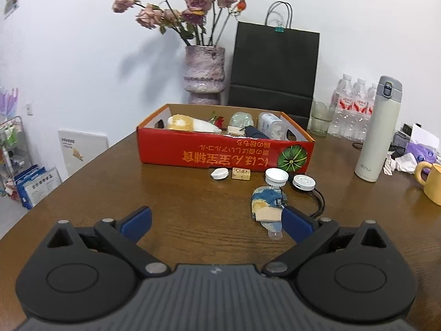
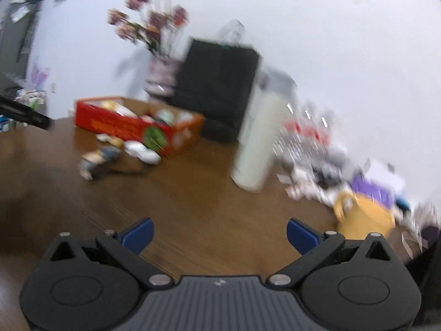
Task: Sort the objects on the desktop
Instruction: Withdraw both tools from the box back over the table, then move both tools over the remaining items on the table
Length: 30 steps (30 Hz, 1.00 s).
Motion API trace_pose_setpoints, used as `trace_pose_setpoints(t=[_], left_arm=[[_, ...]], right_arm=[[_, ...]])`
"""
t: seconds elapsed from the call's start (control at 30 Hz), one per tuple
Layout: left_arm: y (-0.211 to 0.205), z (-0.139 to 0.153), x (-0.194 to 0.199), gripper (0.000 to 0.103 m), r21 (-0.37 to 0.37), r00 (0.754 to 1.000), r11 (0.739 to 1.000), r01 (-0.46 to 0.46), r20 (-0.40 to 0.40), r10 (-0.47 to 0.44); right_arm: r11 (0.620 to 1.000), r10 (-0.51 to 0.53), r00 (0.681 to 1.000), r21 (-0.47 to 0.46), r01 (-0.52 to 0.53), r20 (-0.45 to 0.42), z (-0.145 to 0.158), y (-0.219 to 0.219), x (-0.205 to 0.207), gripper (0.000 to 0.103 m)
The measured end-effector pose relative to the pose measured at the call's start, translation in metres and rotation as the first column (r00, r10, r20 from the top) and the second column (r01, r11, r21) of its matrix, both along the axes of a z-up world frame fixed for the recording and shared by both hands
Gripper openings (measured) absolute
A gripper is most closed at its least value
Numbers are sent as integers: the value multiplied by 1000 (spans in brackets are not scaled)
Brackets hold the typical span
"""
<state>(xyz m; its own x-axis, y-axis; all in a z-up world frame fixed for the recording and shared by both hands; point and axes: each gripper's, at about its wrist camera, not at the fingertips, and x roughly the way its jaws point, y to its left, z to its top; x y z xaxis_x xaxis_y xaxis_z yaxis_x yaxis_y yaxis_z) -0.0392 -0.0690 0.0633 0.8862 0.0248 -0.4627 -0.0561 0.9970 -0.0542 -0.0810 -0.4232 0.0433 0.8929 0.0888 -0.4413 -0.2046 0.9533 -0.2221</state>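
A red cardboard box (image 1: 193, 149) holding several small items stands mid-table. In front of it lie a white oval case (image 1: 220, 173), a small beige block (image 1: 241, 173), a white cap (image 1: 276, 176), a white round device (image 1: 303, 182) with a black cord, and a blue-and-yellow painted pouch (image 1: 266, 202). My left gripper (image 1: 216, 222) is open and empty, low over the table, its right finger beside the pouch. My right gripper (image 2: 220, 234) is open and empty over bare wood; its view is blurred and shows the box (image 2: 121, 124) far left.
A cream thermos (image 1: 379, 129) stands at right, with a yellow mug (image 1: 432, 182), water bottles (image 1: 351, 107) and purple clutter near it. A vase of dried roses (image 1: 204, 74) and a black paper bag (image 1: 274, 71) stand behind the box. The table edge runs along the left.
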Motion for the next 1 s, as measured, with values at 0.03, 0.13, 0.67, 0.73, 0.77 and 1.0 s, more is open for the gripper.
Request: trace_pose_setpoints(t=[0.03,0.13,0.67,0.73,0.77,1.0], left_arm=[[-1,0,-3,103,5,1000,1000,-5,0,5],[-3,-3,-8,103,9,1000,1000,-21,-12,21],[-3,-5,-7,103,20,999,999,-45,-28,45],[0,-7,-6,103,15,998,999,-48,-41,48],[0,-7,-6,103,13,998,999,-48,-43,49],[0,-9,-7,103,15,998,999,-46,-40,47]], right_arm=[[1000,-11,1000,4,11,-9,-3,-10,2,103],[1000,-15,1000,25,16,-13,-6,-30,6,103],[985,153,988,81,-155,27,1,-14,-10,103],[992,122,991,19,-123,50,1,-14,-13,103],[995,103,994,0,-103,47,0,-17,-12,103],[999,-9,1000,41,10,-9,-10,-56,0,103]])
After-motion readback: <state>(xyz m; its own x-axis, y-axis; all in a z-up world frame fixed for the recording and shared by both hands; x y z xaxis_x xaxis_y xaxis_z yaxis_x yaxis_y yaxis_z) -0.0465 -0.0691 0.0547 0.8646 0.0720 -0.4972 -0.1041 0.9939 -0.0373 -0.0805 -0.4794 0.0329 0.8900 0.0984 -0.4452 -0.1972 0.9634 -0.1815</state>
